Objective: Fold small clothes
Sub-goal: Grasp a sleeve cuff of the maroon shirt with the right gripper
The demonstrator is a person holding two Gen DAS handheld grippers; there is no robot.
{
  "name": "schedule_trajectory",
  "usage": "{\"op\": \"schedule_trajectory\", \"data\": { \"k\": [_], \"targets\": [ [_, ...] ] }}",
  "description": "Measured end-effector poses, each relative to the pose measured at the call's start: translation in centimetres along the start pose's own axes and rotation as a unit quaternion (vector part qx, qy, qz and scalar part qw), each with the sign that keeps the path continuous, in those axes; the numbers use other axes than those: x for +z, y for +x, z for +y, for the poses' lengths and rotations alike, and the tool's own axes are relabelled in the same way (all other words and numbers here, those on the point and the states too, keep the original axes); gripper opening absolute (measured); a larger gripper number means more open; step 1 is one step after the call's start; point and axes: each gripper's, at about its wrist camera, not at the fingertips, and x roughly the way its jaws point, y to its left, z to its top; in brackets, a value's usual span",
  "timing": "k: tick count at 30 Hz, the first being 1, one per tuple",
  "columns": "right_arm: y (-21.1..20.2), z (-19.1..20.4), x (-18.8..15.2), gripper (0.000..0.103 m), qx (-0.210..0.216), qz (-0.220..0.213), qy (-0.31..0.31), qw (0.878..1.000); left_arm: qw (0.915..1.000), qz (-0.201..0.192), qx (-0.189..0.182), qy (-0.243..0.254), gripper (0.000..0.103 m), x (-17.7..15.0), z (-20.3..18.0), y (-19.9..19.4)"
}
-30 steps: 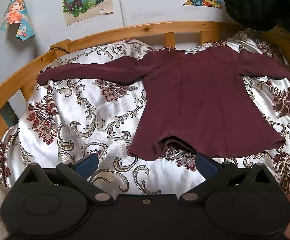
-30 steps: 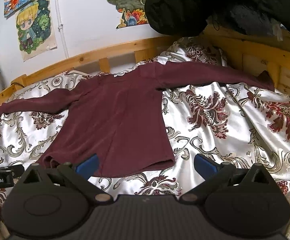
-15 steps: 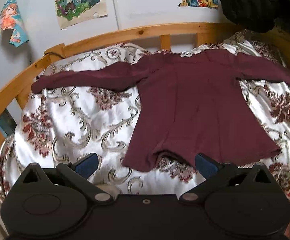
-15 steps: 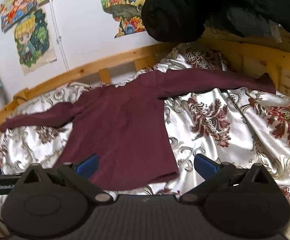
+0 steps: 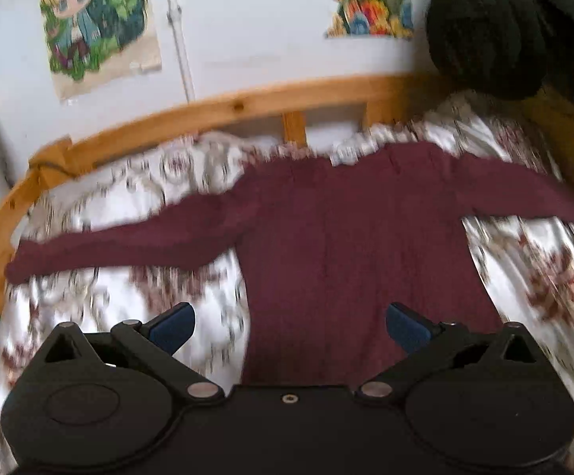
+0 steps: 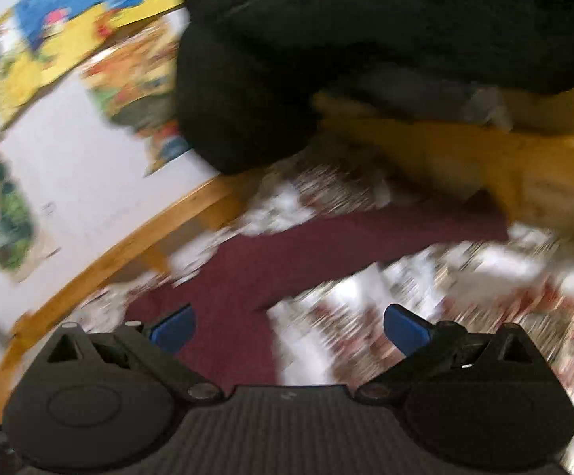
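Item: maroon long-sleeved top (image 5: 358, 245), laid flat on the bed with its sleeves spread. In my left view it fills the middle of the frame; one sleeve (image 5: 120, 241) runs to the left edge, the other runs off the right edge. Its hem is hidden behind my tool body at the bottom.

Support: floral satin bedspread (image 5: 101, 308), bare at lower left and at right of the top. Both views are motion-blurred, so the pattern is smeared.

Boundaries: wooden bed rail (image 5: 215, 109) curves across the upper frame behind the collar and down the left edge. In my right view the right sleeve's cuff (image 6: 481, 217) lies just beside the wooden side board (image 6: 485, 146) at upper right.

Overhead: black garment (image 6: 366, 39) hangs in the upper part of my right view, above the rail.

Wall: cartoon poster (image 5: 97, 23), upper left.

My left gripper (image 5: 289, 322): fingers spread wide, nothing between them, above the top's lower body.

My right gripper (image 6: 289, 322): fingers spread wide, nothing between them, above the top's right side edge.
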Motion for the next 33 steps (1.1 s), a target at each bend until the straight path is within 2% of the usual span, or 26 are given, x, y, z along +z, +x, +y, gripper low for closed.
{"op": "schedule_trajectory", "data": {
  "k": [2,4,5,7,8,12,13,14,18,19,20,21,22,23,24,27,29,33],
  "targets": [
    [3.1,-2.3,1.6,0.103,-0.047,0.004,0.007,0.999,0.9997,-0.023,0.002,-0.012,0.103,0.0,0.0,2.2],
    [6.6,-4.9,2.7,0.103,-0.104,0.019,0.031,0.994,0.9993,0.006,-0.008,-0.035,0.102,0.2,0.2,5.0],
    [8.2,-6.3,3.0,0.102,-0.115,0.024,0.05,0.992,0.9977,0.026,-0.025,-0.057,0.102,0.2,0.5,6.4],
    [10.7,-9.2,3.3,0.097,-0.125,0.022,0.094,0.987,0.9942,0.029,-0.054,-0.088,0.102,-0.1,1.0,8.3],
    [11.7,-10.7,3.4,0.096,-0.13,0.017,0.115,0.985,0.9933,0.025,-0.057,-0.097,0.102,-0.4,1.2,9.3],
    [15.5,-15.4,2.3,0.084,-0.161,-0.001,0.192,0.968,0.9953,0.022,-0.05,-0.079,0.102,-1.6,1.1,12.8],
    [16.4,-16.4,2.1,0.075,-0.171,-0.01,0.208,0.963,0.9955,0.023,-0.05,-0.078,0.102,-1.9,1.2,13.5],
    [17.3,-17.2,1.9,0.072,-0.177,-0.021,0.225,0.958,0.9954,0.025,-0.051,-0.077,0.102,-2.1,1.3,14.1],
    [19.5,-20.0,0.9,0.066,-0.16,-0.088,0.293,0.939,0.9952,0.032,-0.051,-0.076,0.102,-3.1,2.2,15.2],
    [19.9,-20.6,0.6,0.062,-0.152,-0.106,0.309,0.933,0.9953,0.034,-0.051,-0.075,0.102,-3.2,2.4,15.3],
    [20.3,-21.1,0.4,0.047,-0.15,-0.121,0.324,0.926,0.9954,0.037,-0.049,-0.074,0.102,-3.2,2.6,15.3],
    [20.5,-21.4,0.0,0.036,-0.152,-0.133,0.338,0.919,0.9955,0.038,-0.046,-0.074,0.102,-3.2,2.7,15.4],
    [20.5,-21.5,-0.3,0.017,-0.162,-0.142,0.346,0.913,0.9957,0.04,-0.042,-0.072,0.102,-3.1,2.7,15.4],
    [20.3,-21.4,-0.8,0.012,-0.17,-0.153,0.349,0.909,0.9961,0.041,-0.037,-0.068,0.102,-2.9,2.7,15.3],
    [20.0,-21.0,-1.1,0.011,-0.174,-0.161,0.342,0.909,0.9966,0.042,-0.03,-0.063,0.102,-2.7,2.7,15.2],
    [19.0,-18.5,-1.7,0.008,-0.205,-0.173,0.279,0.922,0.9975,0.06,-0.004,-0.039,0.102,-1.9,2.7,15.1],
    [18.2,-15.9,-1.7,0.008,-0.219,-0.18,0.233,0.93,0.9973,0.07,0.001,-0.024,0.102,-1.3,3.2,15.0],
    [16.9,-8.1,-1.3,0.008,-0.226,-0.189,0.092,0.951,0.9972,0.054,-0.006,-0.052,0.102,-0.4,5.5,14.2]
  ]
}}
